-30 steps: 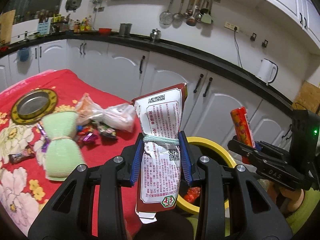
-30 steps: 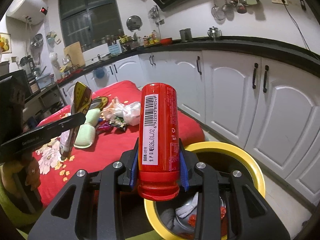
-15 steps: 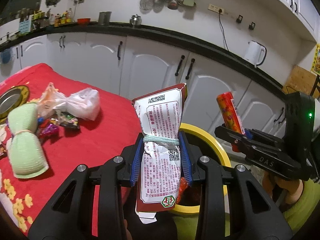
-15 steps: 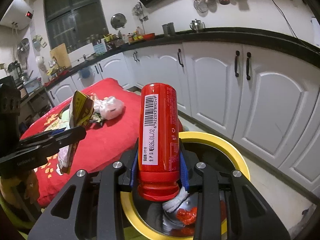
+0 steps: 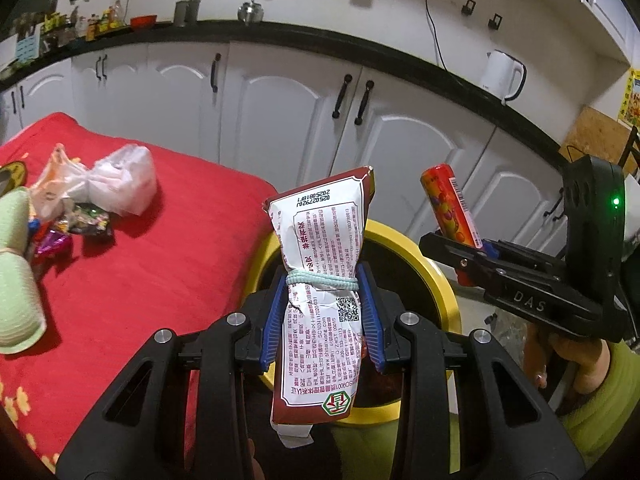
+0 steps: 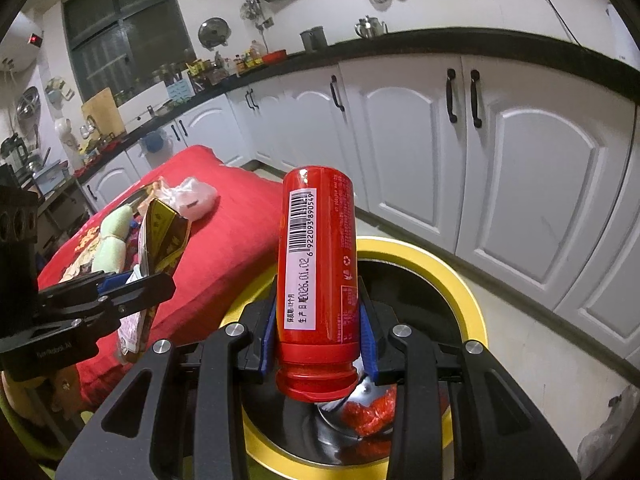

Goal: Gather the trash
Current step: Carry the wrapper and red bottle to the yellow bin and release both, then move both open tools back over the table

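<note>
The green cup stack (image 5: 16, 272) is being cut off at the left edge of the left wrist view, and the candy wrappers (image 5: 72, 228) beside it are too small to read. A tied plastic bag (image 5: 120, 184) is lying on the red cloth (image 5: 152, 264) just past them. The bin's inside is mostly hidden behind both grippers; only red scraps (image 6: 372, 416) are showing at its bottom.

The left gripper (image 5: 324, 320) is clamping its 2 blue pads on a snack packet (image 5: 320, 300) at the waist, where a pale band is cinching it, upright over the near left rim of the yellow-rimmed trash bin (image 5: 440, 280). The right gripper (image 6: 318, 324) is squeezing a red can (image 6: 318, 280), cap end down, above the bin opening.

Compared with 0.5 s ago, both grippers are sitting farther over the bin, and the cloth is sliding toward the left.
</note>
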`<action>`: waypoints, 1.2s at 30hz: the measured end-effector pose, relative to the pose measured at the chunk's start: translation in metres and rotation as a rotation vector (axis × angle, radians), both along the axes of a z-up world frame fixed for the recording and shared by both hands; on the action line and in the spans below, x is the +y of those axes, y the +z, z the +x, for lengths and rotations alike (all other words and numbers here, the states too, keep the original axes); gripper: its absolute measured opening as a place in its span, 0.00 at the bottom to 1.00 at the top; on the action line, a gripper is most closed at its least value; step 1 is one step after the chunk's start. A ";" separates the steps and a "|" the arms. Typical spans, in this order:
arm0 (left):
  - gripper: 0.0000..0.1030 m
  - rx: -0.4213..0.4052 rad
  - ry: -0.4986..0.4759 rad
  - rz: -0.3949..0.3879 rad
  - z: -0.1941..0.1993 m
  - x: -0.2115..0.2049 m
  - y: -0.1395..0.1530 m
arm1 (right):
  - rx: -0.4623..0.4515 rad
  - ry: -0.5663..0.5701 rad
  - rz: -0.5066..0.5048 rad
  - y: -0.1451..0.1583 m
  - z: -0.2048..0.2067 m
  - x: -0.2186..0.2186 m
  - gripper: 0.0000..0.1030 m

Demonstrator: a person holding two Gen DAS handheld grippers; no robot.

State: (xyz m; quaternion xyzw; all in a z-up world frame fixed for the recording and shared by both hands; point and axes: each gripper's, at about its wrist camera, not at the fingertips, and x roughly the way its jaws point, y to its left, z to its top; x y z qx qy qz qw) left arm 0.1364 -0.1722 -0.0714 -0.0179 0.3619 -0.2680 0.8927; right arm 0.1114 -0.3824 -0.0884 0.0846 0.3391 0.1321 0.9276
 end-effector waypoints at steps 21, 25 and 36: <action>0.41 0.114 -0.035 0.002 0.027 -0.023 -0.037 | 0.115 -0.037 0.048 -0.033 0.014 -0.030 0.38; 0.57 0.120 -0.001 -0.009 0.029 -0.015 -0.037 | 0.120 -0.073 0.060 -0.034 0.014 -0.038 0.48; 0.89 0.069 0.089 0.010 0.015 0.006 -0.018 | 0.079 -0.116 0.049 -0.024 0.010 -0.040 0.63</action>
